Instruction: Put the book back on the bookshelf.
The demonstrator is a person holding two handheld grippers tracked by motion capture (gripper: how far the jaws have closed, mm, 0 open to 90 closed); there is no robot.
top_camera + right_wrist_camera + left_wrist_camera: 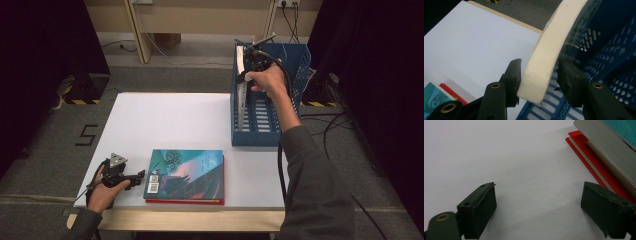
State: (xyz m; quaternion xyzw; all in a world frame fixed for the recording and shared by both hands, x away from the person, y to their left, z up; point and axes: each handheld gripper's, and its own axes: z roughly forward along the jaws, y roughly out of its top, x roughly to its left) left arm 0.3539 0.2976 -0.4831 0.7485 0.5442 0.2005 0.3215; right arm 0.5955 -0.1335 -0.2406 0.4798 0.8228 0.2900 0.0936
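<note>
Nearest me, at the front left corner of the white worktop (150, 115), my left gripper (134, 179) rests in my left hand (102, 192), pointing toward two stacked books. From the left gripper view its jaws stand apart with nothing but bare worktop between them, and the right jaw sits just beside the stack's edge.

Just to the right of that gripper lies the teal-covered book (186, 172), flat, on top of a red book (586, 157) whose edge peeks out beneath it along the front and side.

Farther back, on the right half of the worktop, stands the blue plastic file rack (295, 65), with slotted walls and dividers. My right arm reaches over it, and the right gripper (248, 62) sits at the rack's far left compartment, around a book (551, 50) standing on edge there with its cream page block facing the gripper. In the right gripper view the jaws flank the book's lower corner on both sides, a thin gap showing at each pad, so they are loose around it rather than clamped. That book leans against the rack's blue wall.
</note>
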